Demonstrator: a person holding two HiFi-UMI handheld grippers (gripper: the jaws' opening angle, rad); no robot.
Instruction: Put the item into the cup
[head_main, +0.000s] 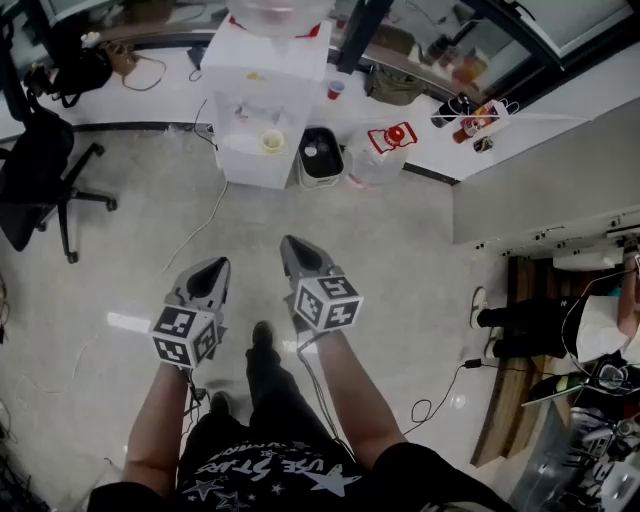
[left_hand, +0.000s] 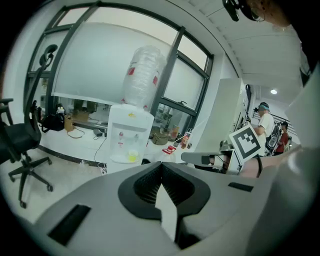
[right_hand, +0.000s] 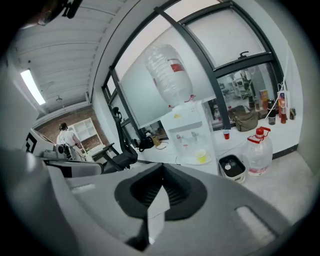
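Note:
A small yellow cup (head_main: 272, 141) sits on the drip tray of a white water dispenser (head_main: 262, 95); it also shows in the left gripper view (left_hand: 132, 156) and the right gripper view (right_hand: 201, 156). A red cup (head_main: 335, 90) stands on the counter behind. My left gripper (head_main: 212, 268) and right gripper (head_main: 293, 248) hang side by side over the grey floor, well short of the dispenser. Both are shut with nothing between the jaws (left_hand: 161, 166) (right_hand: 162, 168). No loose item to pick up is in sight.
A black bin (head_main: 321, 157) and a clear water jug with a red cap (head_main: 385, 150) stand right of the dispenser. A black office chair (head_main: 40, 180) is at the left. Cables trail over the floor. A wooden desk edge (head_main: 505, 370) and a seated person are at the right.

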